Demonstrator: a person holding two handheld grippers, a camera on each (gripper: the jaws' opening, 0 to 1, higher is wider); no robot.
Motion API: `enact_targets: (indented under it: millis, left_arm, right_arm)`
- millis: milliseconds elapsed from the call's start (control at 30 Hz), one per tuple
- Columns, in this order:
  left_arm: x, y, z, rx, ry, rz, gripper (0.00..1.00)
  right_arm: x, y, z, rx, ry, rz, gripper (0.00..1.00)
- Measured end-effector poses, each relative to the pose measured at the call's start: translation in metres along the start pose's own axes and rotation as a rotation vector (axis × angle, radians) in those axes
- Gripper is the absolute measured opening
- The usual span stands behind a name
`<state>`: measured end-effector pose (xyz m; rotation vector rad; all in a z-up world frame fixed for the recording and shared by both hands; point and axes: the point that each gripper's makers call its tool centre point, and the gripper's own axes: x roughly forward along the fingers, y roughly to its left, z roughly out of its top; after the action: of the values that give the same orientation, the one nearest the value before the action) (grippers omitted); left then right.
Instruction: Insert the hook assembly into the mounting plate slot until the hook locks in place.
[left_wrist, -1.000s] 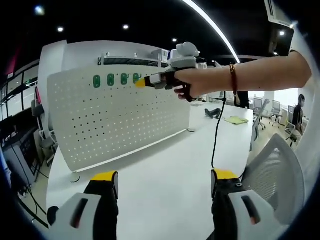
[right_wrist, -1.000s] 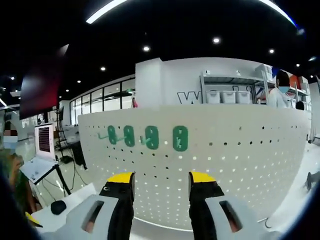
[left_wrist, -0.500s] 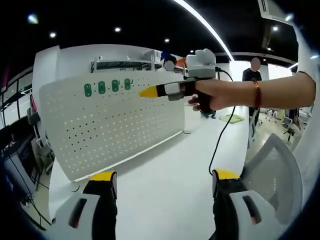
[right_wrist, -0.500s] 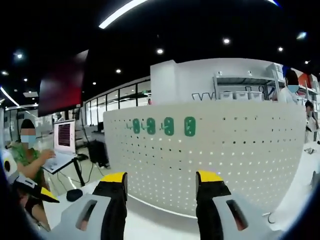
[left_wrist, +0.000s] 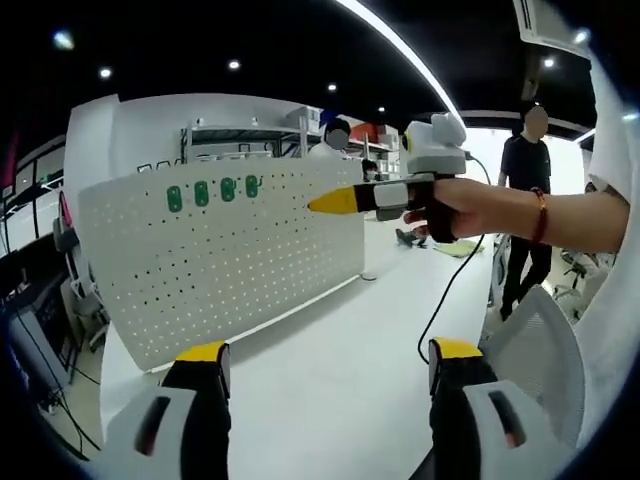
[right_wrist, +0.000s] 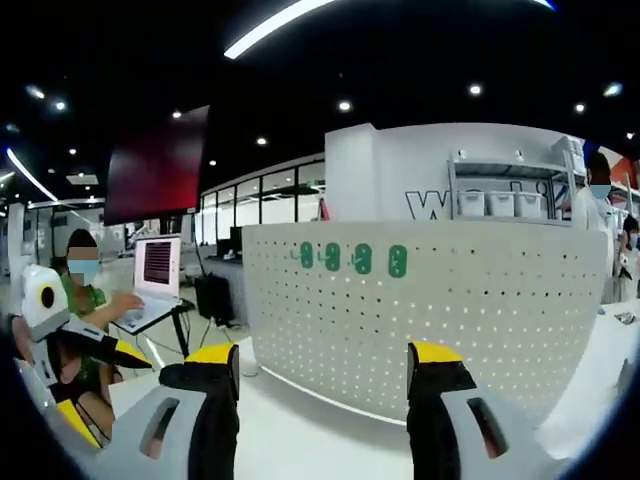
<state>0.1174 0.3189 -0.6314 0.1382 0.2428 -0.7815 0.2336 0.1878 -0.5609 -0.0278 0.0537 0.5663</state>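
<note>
My right gripper (right_wrist: 323, 365) stands open and empty. The pegboard mounting plate (right_wrist: 440, 320) stands upright at 12 o'clock, with four green hook assemblies (right_wrist: 398, 261) in a horizontal row near its top edge. My left gripper (left_wrist: 326, 365) is also open, empty, and farther back. I judge the right the nearer tool.

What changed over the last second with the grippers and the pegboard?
The right gripper pulled back from the white pegboard, its fingers spreading wider, holding nothing. The left gripper stayed open and empty. Four green hook plates remain along the pegboard's top.
</note>
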Motion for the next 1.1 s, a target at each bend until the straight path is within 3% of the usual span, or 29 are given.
enact_targets:
  millis: [100, 233, 433, 567, 833, 933, 1100]
  left_arm:
    - [-0.006, 0.003, 0.0, 0.005, -0.003, 0.026, 0.83]
    - [-0.012, 0.001, -0.002, -0.018, -0.009, 0.014, 0.89]
    - [-0.021, 0.007, -0.004, -0.02, 0.005, 0.013, 0.92]
    - [-0.026, 0.004, -0.004, -0.048, 0.002, -0.003, 0.97]
    - [-0.036, -0.001, -0.006, -0.053, 0.006, -0.015, 0.98]
    - [-0.04, 0.002, -0.007, -0.056, 0.003, -0.014, 0.98]
    - [-0.046, 0.005, -0.004, -0.05, -0.009, -0.006, 0.98]
  right_arm:
    - [-0.011, 0.006, 0.002, -0.036, 0.005, 0.025, 0.74]
    - [-0.025, 0.007, 0.007, -0.016, -0.014, 0.042, 0.78]
    - [-0.049, 0.009, -0.002, -0.055, 0.025, 0.076, 0.82]
    - [-0.066, 0.01, -0.013, -0.055, 0.047, 0.1, 0.84]
    - [-0.096, 0.016, -0.03, -0.05, 0.086, 0.123, 0.87]
    - [-0.103, 0.026, -0.038, -0.058, 0.117, 0.169, 0.87]
    - [-0.115, 0.034, -0.049, -0.016, 0.107, 0.188, 0.88]
